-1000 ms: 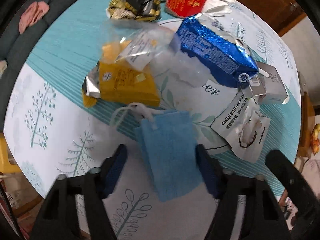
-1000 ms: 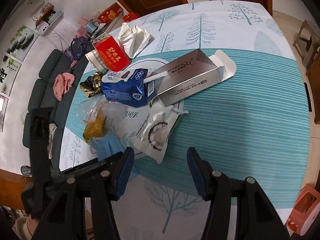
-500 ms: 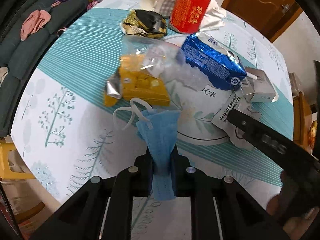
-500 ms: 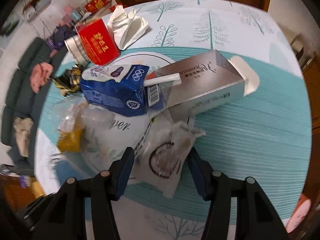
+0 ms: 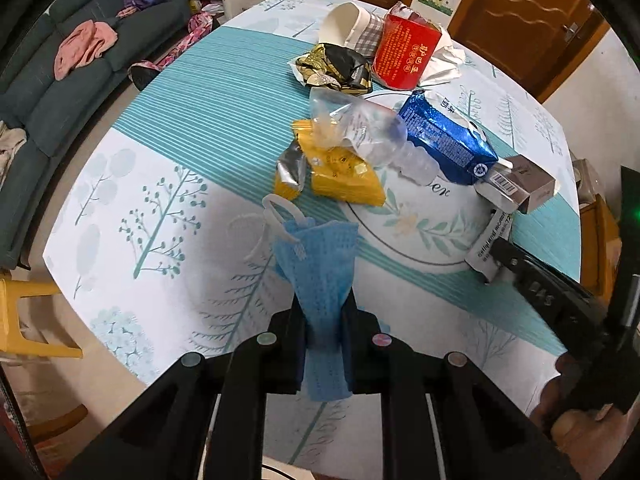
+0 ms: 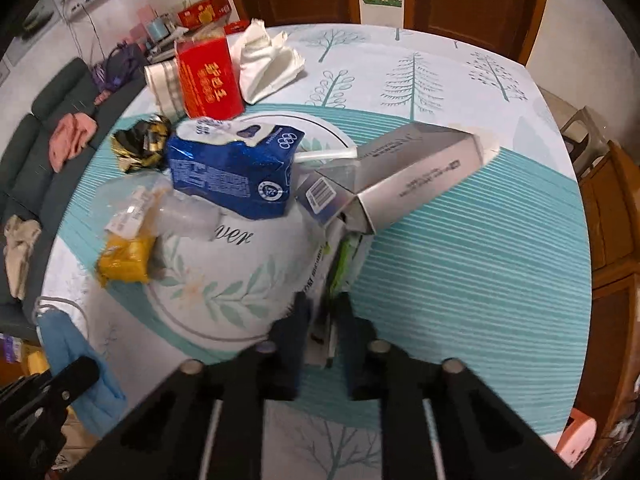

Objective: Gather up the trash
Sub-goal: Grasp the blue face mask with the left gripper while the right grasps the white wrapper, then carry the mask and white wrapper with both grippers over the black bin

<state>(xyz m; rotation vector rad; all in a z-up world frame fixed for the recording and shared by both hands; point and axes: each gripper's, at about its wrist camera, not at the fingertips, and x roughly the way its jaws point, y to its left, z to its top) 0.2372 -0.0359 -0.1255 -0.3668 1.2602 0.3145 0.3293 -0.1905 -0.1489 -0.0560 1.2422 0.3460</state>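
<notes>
A round table (image 5: 168, 128) with a teal-striped, tree-printed cloth carries the litter. Mid-table lie a silver carton (image 6: 416, 172), a blue milk carton (image 6: 236, 176), a red packet (image 6: 208, 76), a yellow wrapper (image 5: 344, 172) and a crumpled black-gold wrapper (image 5: 336, 64). The left gripper (image 5: 323, 332) pinches a blue face mask (image 5: 320, 264), lifted above the cloth. The right gripper (image 6: 323, 320) is drawn narrow around a white pouch (image 6: 336, 280), apparently clamping it; blur obscures contact.
</notes>
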